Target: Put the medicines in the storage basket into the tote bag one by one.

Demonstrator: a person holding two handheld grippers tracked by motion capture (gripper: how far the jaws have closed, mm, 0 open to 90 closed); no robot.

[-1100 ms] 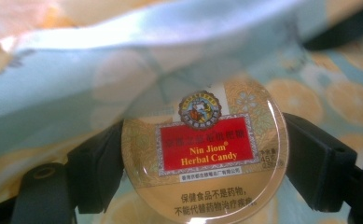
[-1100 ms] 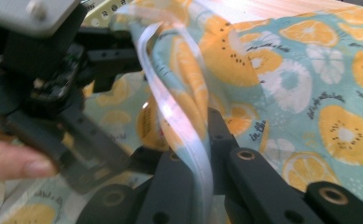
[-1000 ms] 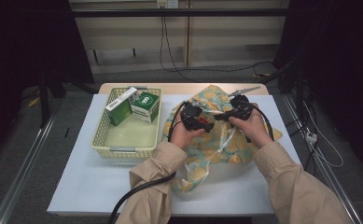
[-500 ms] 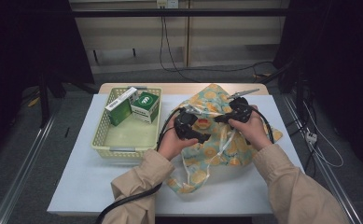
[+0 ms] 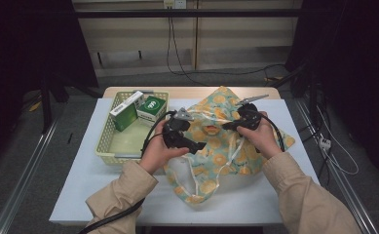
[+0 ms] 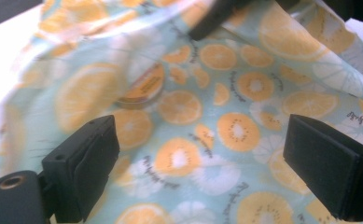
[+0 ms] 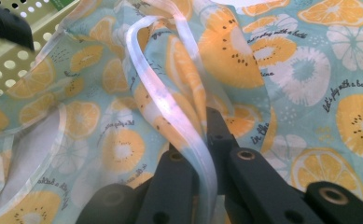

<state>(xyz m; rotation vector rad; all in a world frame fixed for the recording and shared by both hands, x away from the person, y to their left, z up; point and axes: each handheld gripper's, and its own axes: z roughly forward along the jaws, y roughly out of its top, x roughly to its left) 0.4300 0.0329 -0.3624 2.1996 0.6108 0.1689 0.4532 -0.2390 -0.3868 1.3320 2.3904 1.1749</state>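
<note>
So there's a white table [image 5: 80,195] with a fruit-print bag [image 5: 226,151] spread over its right half: pale blue, translucent plastic, covered in orange and kiwi slices. It's crumpled and partly lifted in the middle, and its mouth end hangs toward the person's side.

To the left of the bag, touching its edge, sits a yellow-green perforated basket [image 5: 110,146]. At the far end of it are two boxes, a green and white box [image 5: 126,111] leaning next to a green box [image 5: 151,109]. The rest of the basket is bare.

The person's beige sleeves [image 5: 121,195] come in from the bottom. The left gripper [image 5: 193,145] hovers right over the bag's left-centre part, and its jaws are spread wide apart with nothing between them; in the left gripper view the bag's printed plastic lies just past both pads. Something round and orange-brown [image 6: 142,88] shows through the plastic there, too blurry to name.

The right gripper [image 5: 227,126] is over the upper middle of the bag, and it's clamped down on the bag's clear plastic handle strap [image 7: 170,98], which runs up out of the closed jaws in a loop.
</note>
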